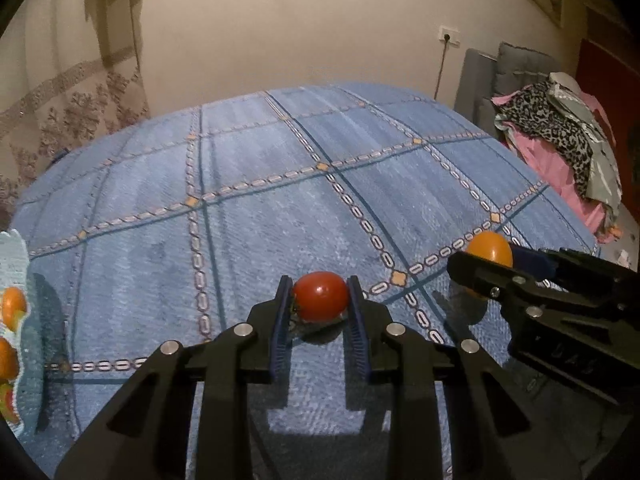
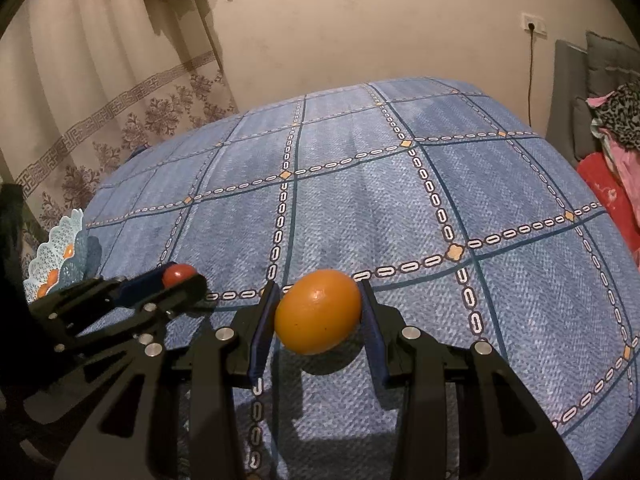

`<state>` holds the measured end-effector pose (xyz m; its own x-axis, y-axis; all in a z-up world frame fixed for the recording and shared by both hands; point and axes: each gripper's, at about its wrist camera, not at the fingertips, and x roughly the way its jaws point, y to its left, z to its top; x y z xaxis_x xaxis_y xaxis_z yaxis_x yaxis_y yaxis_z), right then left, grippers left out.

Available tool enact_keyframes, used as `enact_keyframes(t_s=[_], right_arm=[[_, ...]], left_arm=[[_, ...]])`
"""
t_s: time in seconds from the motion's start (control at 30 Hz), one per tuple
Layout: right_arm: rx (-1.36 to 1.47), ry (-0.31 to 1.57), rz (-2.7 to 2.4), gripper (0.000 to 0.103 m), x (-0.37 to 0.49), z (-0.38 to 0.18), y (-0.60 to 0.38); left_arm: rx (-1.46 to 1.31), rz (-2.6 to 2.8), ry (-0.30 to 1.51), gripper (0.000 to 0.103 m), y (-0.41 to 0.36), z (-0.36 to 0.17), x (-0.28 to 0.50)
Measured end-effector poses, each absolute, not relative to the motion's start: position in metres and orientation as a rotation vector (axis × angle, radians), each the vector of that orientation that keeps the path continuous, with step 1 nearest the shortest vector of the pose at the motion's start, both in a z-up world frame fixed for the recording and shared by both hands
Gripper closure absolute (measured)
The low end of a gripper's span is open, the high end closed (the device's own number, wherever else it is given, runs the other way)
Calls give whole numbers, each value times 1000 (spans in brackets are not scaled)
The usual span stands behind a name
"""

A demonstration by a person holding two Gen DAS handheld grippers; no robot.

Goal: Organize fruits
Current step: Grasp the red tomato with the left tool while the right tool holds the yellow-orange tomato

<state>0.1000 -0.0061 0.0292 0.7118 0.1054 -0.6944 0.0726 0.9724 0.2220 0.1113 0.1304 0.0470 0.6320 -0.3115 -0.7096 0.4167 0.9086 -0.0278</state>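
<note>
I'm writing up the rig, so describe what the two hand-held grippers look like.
Both look alike. The left hand-held gripper and the right hand-held gripper have matte black angular linkage arms with triangular cutouts, joined by round silver pivot bolts. Each finger carries a dark blue ribbed pad. Faint embossed lettering shows on the right one's body, unreadable. No cables, hands or sleeves are visible.

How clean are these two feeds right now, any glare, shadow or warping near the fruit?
Left wrist view: dim warm light, small highlight on the tomato, dark shadow beneath it, tablecloth bulging from fisheye, basket smeared at the left edge. Right wrist view: orange sharp with mild sheen, heavy finger shadows on the cloth, black vignette in the corners.
</note>
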Motion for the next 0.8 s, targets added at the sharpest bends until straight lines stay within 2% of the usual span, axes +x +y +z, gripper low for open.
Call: enact_keyframes(t_s=[0.8], right_arm=[[220,787,31,63,102,24,-1]], left_arm=[[62,-304,720,75,170,69,93]])
